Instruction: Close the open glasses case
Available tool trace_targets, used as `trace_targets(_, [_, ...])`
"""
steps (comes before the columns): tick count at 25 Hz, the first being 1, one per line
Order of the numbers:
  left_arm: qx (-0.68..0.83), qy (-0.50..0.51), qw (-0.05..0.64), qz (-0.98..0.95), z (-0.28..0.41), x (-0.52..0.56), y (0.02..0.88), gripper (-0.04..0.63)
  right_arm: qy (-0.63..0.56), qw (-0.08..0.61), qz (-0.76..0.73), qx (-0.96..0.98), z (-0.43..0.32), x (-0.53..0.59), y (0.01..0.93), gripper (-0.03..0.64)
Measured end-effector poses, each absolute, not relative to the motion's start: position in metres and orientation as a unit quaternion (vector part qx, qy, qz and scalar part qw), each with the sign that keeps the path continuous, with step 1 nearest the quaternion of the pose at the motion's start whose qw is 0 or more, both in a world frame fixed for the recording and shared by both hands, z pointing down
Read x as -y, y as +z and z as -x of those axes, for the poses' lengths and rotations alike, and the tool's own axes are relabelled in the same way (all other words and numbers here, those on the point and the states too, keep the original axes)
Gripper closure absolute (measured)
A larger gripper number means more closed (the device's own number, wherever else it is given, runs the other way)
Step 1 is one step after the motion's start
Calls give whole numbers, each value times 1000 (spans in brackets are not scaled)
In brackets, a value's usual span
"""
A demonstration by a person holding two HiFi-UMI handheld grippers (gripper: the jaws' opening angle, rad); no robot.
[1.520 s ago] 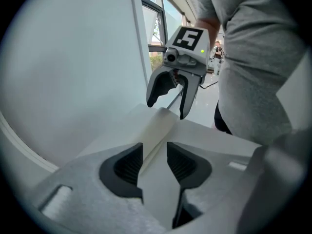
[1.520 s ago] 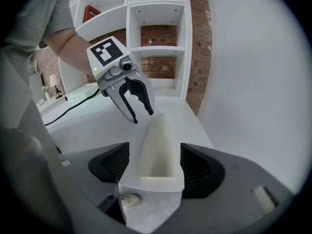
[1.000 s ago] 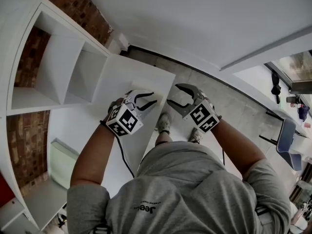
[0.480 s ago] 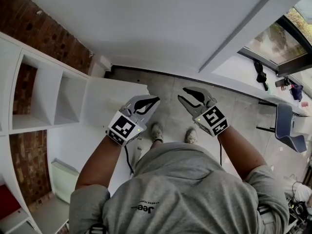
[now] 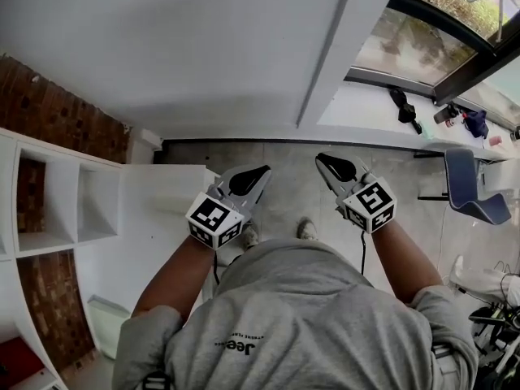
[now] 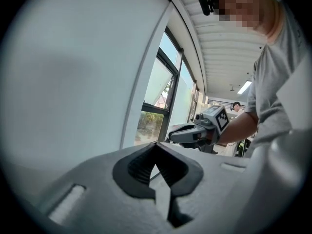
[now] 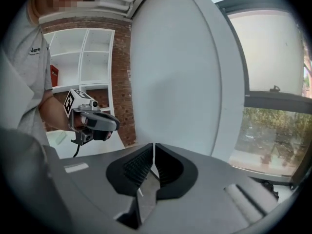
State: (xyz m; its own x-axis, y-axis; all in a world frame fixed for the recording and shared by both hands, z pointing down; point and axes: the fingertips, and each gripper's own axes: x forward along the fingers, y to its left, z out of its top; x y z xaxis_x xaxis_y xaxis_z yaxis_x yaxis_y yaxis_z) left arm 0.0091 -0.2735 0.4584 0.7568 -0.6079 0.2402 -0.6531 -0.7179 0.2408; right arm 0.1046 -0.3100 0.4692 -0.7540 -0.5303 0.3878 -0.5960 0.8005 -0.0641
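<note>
Two tools are in hand, one per hand, held out in front of my grey shirt [image 5: 301, 323] above the grey floor [image 5: 284, 181].

Finding one: the left tool [image 5: 262, 173] is closed. In its own view the black ribbed pads meet at the tips with nothing between them.

Finding two: the right tool [image 5: 323, 162] has just been closing its jaws. They now stand together apart from a hairline slit between the pads, and nothing is caught there.

Finding three: the two tools are side by side and well apart, not touching. Both point away from me toward the far white wall [image 5: 179, 55]. Each carries its marker cube [image 5: 213, 220] at the near end, over my wrist.

Finding four: I cannot place the glasses case, as none of the three views shows it.

Surroundings:
- A white counter [image 5: 162, 197] lies to the left and runs partly under the left tool in the head view.
- A white shelf unit [image 5: 73, 205] stands at the far left against a brick wall [image 5: 57, 120].
- A window [image 5: 414, 43] is at the far right, with a blue-grey chair [image 5: 471, 189] on the floor nearer to me.
- My shoes [image 5: 307, 230] show on the floor between the two tools, on the near side.
</note>
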Motion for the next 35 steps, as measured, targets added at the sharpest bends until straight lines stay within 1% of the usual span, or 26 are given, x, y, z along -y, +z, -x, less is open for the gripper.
trace_targets(2, [336,66,159,-926,-28,278,454,598,103,170,-321,926,-131,312,467,607])
trace_targets(7, [331,52,160,-929,-65,290,446,598,135,145,-361,911,-182,316,461,607])
trace_targets(13, [331,48,153,-930,-86,297,437,598,146,120,-386,903,-214,321,453,608])
trace_targets(22, [343,27,155,-926,-83,303,423,598,149,107,-390,902,-224,323,441,609])
trace_targets(35, [344,26,150,-927,-80,303,421,598,142,113,-385,905,-217,328,440,609])
